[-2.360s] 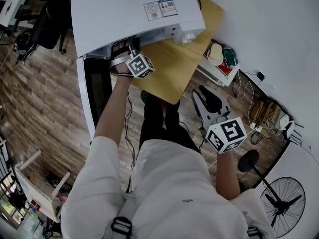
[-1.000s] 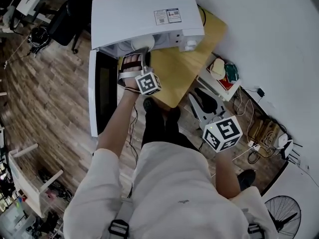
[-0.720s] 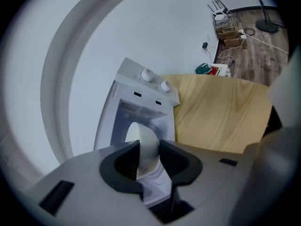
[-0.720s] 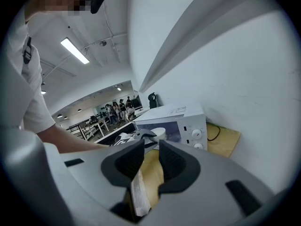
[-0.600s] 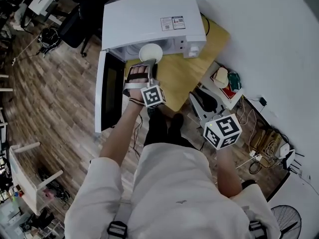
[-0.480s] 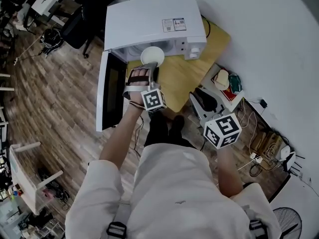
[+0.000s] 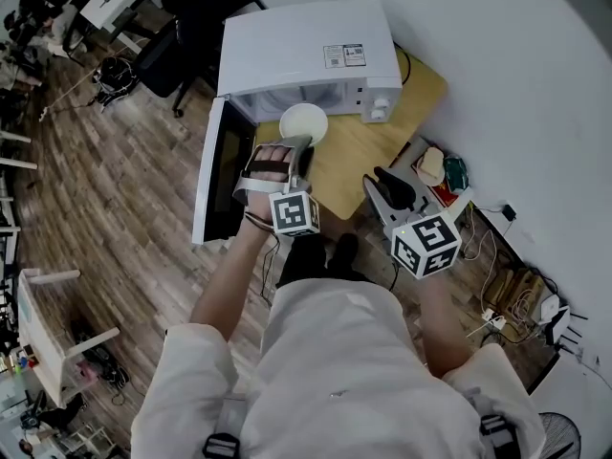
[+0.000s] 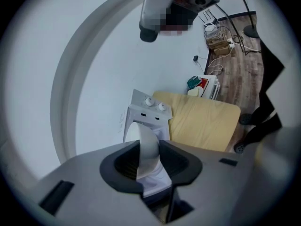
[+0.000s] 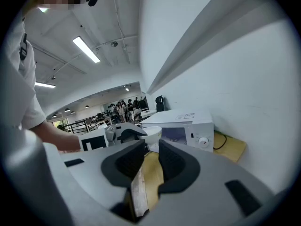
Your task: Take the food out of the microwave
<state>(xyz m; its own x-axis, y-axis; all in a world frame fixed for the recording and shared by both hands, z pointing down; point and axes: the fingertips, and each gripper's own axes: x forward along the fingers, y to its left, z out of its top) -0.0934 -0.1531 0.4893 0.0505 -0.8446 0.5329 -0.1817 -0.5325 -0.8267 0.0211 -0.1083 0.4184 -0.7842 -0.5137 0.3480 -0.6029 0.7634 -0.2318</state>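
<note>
The white microwave (image 7: pixel 306 51) stands at the back of a wooden table (image 7: pixel 368 146), with its door (image 7: pixel 215 175) swung open to the left. My left gripper (image 7: pixel 298 146) is shut on the rim of a white bowl (image 7: pixel 303 122), which hangs above the table just in front of the microwave's opening. In the left gripper view the bowl's rim (image 8: pixel 148 147) sits pinched between the jaws of the left gripper (image 8: pixel 149 150). What the bowl contains is hidden. My right gripper (image 7: pixel 384 180) hovers off the table's right front corner. In the right gripper view its jaws (image 9: pixel 150 161) stand apart with nothing between them.
The open door juts out over the wooden floor on the left. A white wall (image 7: pixel 497 84) runs along the right. A small case with coloured items (image 7: pixel 440 168) and cables (image 7: pixel 516 285) lie on the floor beside the table. An office chair (image 7: pixel 182 27) stands behind the microwave.
My left gripper has drawn the white bowl out of the microwave's cavity, toward me and over the table. The right gripper has stayed at about the same spot.
</note>
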